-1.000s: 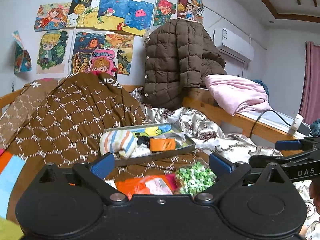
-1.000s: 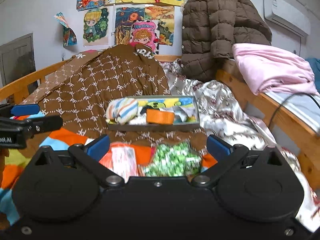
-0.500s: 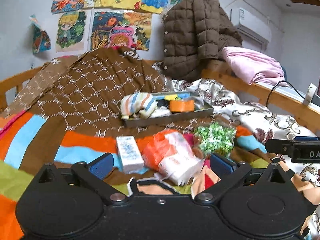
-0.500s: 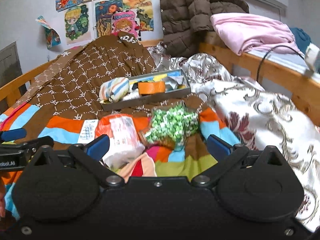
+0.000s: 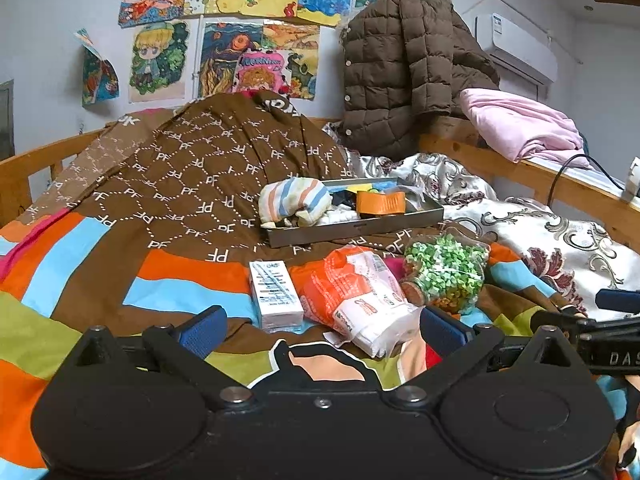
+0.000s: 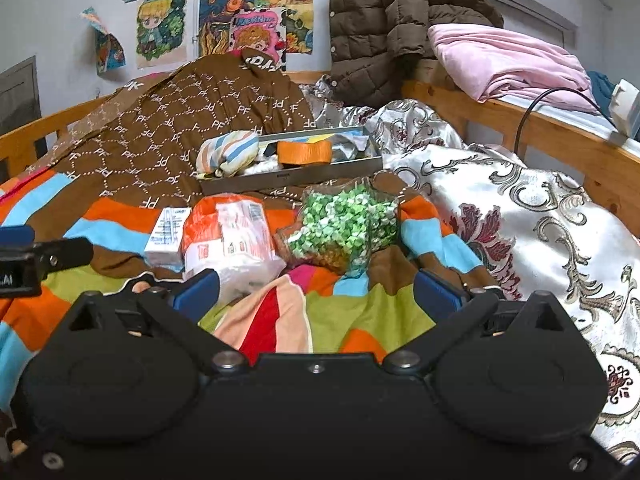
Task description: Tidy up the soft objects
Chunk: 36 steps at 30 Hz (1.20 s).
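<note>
both tongs hang wide open over the striped blanket point(image 5: 72, 280), gripping nothing: left tongs point(image 5: 322, 326) with the tissue pack's near end between its fingers, right tongs point(image 6: 316, 292) over bare blanket. just beyond, three things lie in a row on the bed: a small white carton point(image 5: 275, 295) (long axis running away from the camera), touching the orange-and-white tissue pack point(image 5: 356, 298), which slants from far left to near right, then a clear bag of green pieces point(image 5: 444, 272). farther back sits a metal tray point(image 5: 352, 229) holding a striped cloth bundle point(image 5: 294, 200) at its left end and an orange strap point(image 5: 381, 202) lying crosswise.
</note>
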{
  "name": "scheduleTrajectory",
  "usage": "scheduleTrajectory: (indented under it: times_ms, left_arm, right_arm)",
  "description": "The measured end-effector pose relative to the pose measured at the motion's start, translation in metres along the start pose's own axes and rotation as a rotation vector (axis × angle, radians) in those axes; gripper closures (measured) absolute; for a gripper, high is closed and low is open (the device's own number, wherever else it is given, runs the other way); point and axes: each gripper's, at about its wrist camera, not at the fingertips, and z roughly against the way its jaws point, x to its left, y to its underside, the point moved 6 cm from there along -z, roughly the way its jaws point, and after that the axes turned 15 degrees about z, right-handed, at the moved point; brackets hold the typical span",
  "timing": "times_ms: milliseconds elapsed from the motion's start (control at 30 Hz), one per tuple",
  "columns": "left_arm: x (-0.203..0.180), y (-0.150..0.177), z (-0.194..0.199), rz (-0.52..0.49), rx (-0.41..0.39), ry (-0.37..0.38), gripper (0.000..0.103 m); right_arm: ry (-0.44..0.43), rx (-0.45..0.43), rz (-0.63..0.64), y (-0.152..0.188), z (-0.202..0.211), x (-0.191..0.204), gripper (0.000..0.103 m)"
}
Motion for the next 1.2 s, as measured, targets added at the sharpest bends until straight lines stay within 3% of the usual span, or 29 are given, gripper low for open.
scheduleTrajectory:
  times_ms: [600,1200]
  left_arm:
    - [0.025,0.012,0.003,0.114,-0.015,-0.138,0.001]
    - [0.020,0.024,0.008,0.089,0.000,-0.153,0.001]
  right_arm:
    - [-0.041,-0.011,-0.014,0.011,-0.010,0.010,0.001]
    - [-0.073,0.000,0.010,0.016,-0.022,0.002,0.001]
